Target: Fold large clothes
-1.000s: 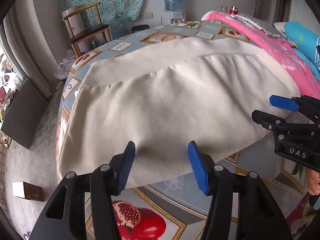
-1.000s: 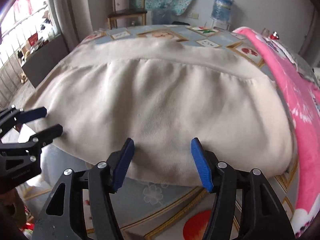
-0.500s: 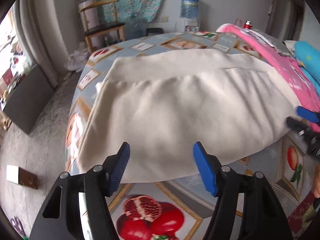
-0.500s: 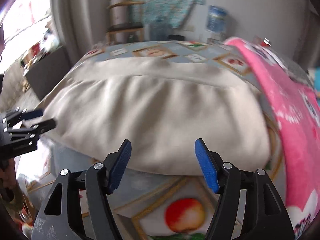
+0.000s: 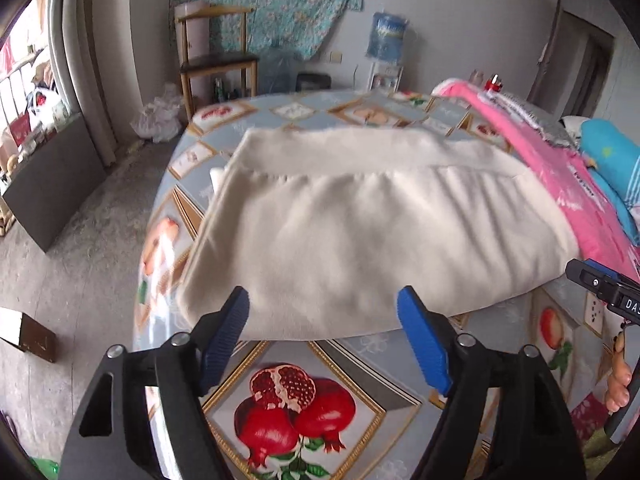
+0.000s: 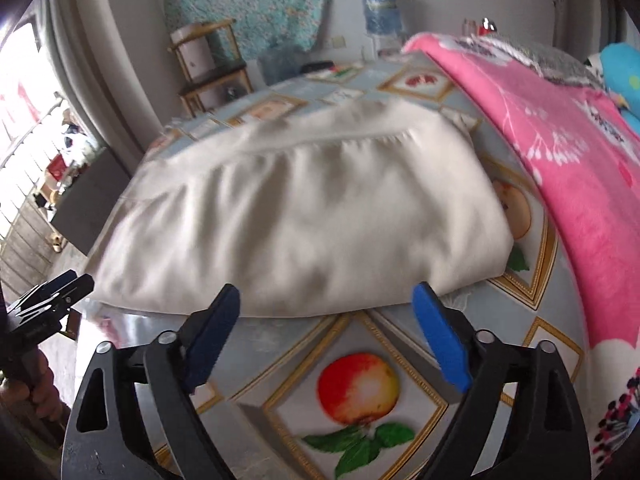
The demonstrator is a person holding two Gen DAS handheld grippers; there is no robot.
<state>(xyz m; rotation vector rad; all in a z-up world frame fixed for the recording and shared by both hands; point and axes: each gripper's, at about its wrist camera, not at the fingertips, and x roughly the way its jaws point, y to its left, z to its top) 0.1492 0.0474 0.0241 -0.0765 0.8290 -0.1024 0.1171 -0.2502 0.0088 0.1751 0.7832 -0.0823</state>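
A large cream garment [image 5: 368,236] lies folded flat on the fruit-patterned tablecloth [image 5: 296,396]; the right wrist view has this garment [image 6: 304,216] too. My left gripper [image 5: 324,308] hovers just short of the garment's near edge, its jaws opening, nothing between the blue pads [image 5: 420,344]. My right gripper [image 6: 326,304] hangs over the cloth [image 6: 360,392] near the same edge, its jaws also opening and empty. The right gripper's tip [image 5: 600,284] shows at the left view's right edge. The left gripper's tip [image 6: 52,292] shows at the right view's left edge.
A pink blanket [image 6: 568,152] and blue bedding [image 5: 612,160] lie along the right side of the table. A wooden chair [image 5: 216,52], a water bottle on a stand [image 5: 386,36] and a dark board [image 5: 52,184] stand beyond. A small box [image 5: 24,332] lies on the floor.
Both grippers have let go of the garment's near edge, opened wider and drawn back and up. The garment now lies flat, farther from the fingers.
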